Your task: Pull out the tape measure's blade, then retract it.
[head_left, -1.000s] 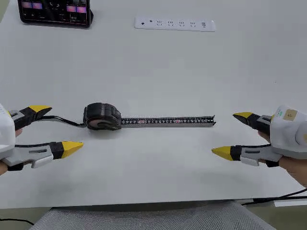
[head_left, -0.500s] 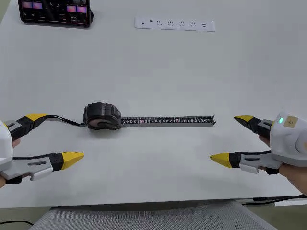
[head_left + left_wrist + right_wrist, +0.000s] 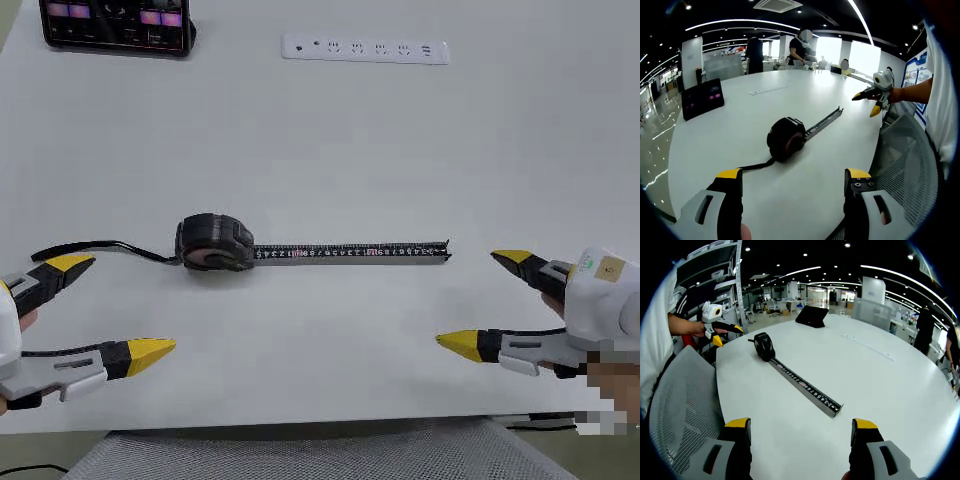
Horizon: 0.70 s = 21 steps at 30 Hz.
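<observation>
Black tape measure lies between the open left gripper and open right gripper, blade out to the right; hold it tight and let the blade slide in slowly.

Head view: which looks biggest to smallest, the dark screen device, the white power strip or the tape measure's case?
Dark screen device, largest, though cropped at the top edge.
White power strip, long and slim.
Tape measure's case, shorter but thicker; close to the strip, and nearer the camera.
</observation>
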{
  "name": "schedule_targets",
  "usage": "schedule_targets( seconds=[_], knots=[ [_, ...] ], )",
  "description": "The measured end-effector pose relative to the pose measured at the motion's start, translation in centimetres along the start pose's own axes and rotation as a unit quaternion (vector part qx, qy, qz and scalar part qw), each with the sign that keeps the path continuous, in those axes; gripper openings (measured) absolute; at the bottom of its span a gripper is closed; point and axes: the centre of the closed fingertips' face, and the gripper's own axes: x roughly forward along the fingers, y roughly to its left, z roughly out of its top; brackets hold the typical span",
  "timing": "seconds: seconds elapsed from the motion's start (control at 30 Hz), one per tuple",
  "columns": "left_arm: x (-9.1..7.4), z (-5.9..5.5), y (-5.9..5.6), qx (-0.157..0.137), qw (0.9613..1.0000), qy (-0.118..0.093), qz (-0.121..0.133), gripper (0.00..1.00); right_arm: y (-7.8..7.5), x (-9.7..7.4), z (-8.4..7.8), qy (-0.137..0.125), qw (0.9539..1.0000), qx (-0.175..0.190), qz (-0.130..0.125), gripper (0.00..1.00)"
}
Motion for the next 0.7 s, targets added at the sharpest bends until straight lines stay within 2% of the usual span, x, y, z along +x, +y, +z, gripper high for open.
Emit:
schedule_targets(
  seconds=[0.2,0.53,0.7],
  knots=[
    [-0.1,-0.6,-0.5,0.003,1.0,0.001,0.006,0.82,0.5,0.0,-0.8,-0.001,1.0,0.006,-0.003,0.83],
    [0.3,-1.2,-1.8,-0.004,1.0,0.002,-0.003,0.82,0.9,0.4,-1.6,-0.003,0.9998,0.018,-0.01,0.83],
    [0.5,-2.4,-2.4,-0.005,0.9999,0.013,-0.009,0.82,1.2,0.4,-2.0,-0.001,0.9998,0.018,-0.01,0.84]
  ],
)
